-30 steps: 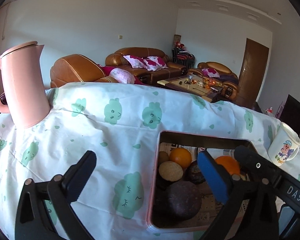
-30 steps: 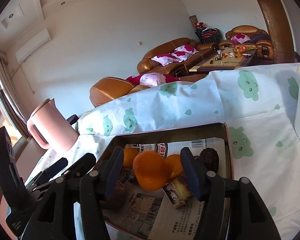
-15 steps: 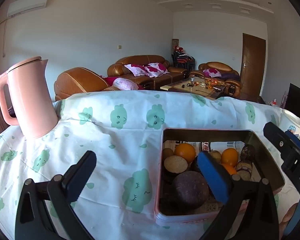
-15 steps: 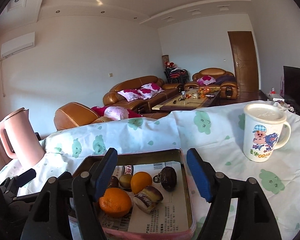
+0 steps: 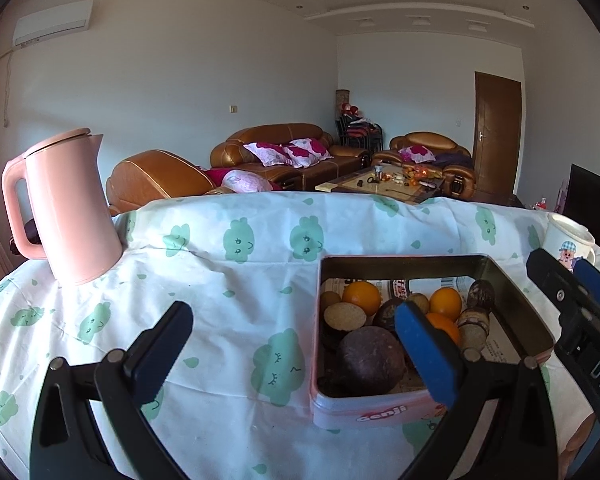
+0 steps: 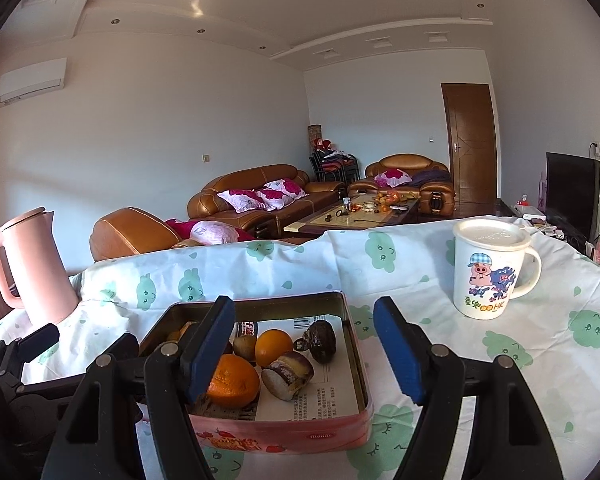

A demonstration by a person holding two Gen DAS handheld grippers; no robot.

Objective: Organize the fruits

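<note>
A pink metal tin [image 5: 380,416] [image 6: 284,432] lined with newspaper stands on the clouded tablecloth. It holds oranges [image 5: 366,297] [image 6: 233,380], dark passion fruits [image 5: 370,362] [image 6: 322,340] and small brown fruits [image 6: 287,369]. My left gripper [image 5: 296,354] is open and empty, back from the tin's near left corner. My right gripper [image 6: 306,346] is open and empty, held above the tin's near right edge. The right gripper's body [image 5: 576,312] shows at the right of the left wrist view.
A pink kettle [image 5: 66,208] [image 6: 28,264] stands at the far left of the table. A white cartoon mug with a lid [image 6: 490,268] [image 5: 568,240] stands to the right of the tin. Sofas and a coffee table lie beyond the table's far edge.
Both grippers have drawn back and up from the tin. The right one hovered over an orange a second ago; that orange now lies in the tin and the jaws are empty.
</note>
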